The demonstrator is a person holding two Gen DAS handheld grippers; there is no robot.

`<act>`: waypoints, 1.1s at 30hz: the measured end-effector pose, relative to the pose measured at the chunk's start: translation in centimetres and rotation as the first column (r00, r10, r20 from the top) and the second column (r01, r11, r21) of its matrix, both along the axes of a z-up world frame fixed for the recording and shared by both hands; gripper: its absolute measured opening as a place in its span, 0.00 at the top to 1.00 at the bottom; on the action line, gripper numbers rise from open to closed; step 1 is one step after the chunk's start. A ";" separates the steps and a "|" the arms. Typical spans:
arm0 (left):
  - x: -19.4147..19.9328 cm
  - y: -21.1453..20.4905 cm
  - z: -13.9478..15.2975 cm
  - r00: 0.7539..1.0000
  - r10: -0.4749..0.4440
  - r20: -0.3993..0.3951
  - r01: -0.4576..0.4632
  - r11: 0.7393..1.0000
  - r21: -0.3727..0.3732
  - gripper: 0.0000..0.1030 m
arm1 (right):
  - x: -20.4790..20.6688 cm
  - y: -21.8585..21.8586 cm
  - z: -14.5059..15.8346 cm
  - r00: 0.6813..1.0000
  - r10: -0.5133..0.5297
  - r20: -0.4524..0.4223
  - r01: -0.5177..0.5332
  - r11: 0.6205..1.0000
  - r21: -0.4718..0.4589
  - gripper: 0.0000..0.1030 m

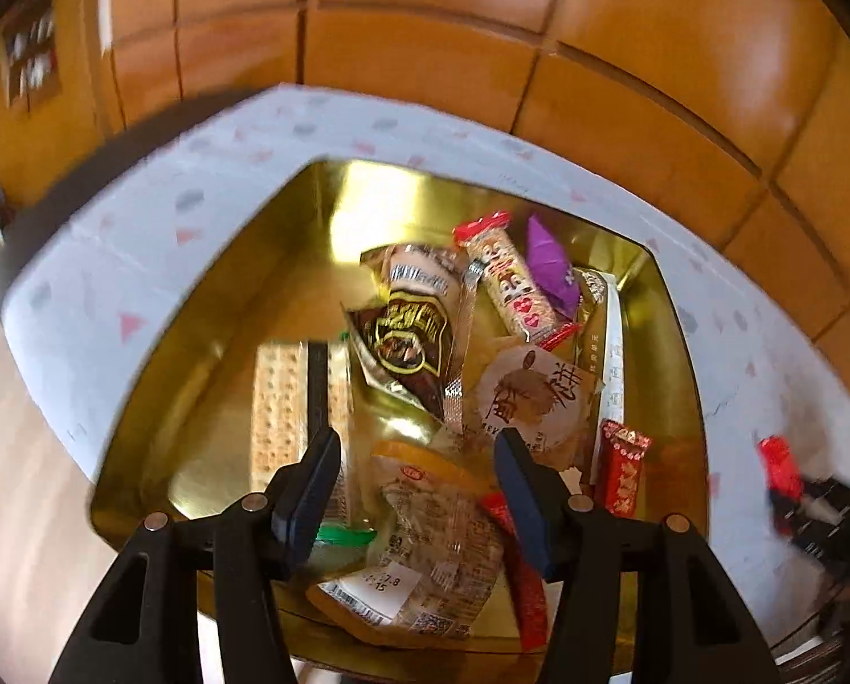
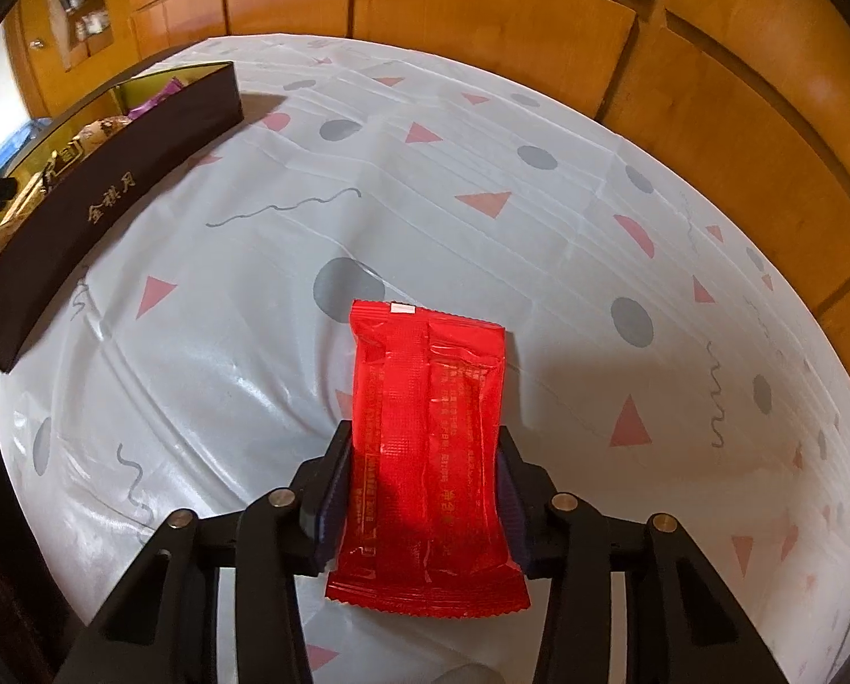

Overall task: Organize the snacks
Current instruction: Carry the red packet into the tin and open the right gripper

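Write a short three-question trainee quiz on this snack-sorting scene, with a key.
1. True or false: the right tongs are empty.
2. Which colour is the box's inside? A) gold B) blue C) white
3. Fill in: the left tongs hang over the ____ with nothing gripped.

Key:
1. False; they pinch the red packet over the patterned tablecloth.
2. A
3. box

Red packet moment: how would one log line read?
right gripper: shut on red packet | left gripper: open above gold box | tablecloth
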State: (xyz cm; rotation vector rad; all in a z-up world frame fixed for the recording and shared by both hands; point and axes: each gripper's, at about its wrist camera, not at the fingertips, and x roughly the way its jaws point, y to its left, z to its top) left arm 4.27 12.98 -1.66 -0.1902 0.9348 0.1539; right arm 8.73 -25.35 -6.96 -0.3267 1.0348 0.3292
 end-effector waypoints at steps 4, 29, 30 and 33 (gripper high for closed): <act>-0.5 -1.3 0.2 1.000 -0.013 0.019 0.012 0.998 0.055 0.45 | 0.0 0.8 0.2 0.996 -0.088 -0.006 0.088 0.995 -0.038 0.57; -1.4 -1.2 0.4 0.995 -0.064 0.079 0.056 0.993 0.100 0.45 | -2.1 10.4 5.6 0.996 -0.038 -0.081 0.064 0.933 0.355 0.59; -1.4 -1.0 0.5 0.995 -0.057 0.081 0.049 0.994 0.101 0.45 | -2.1 11.3 6.4 0.997 -0.024 -0.069 0.047 0.928 0.370 0.59; -1.5 0.1 1.0 0.995 -0.019 0.100 0.009 0.995 0.099 0.45 | -1.5 14.6 8.4 0.999 0.016 -0.047 0.004 0.914 0.406 0.59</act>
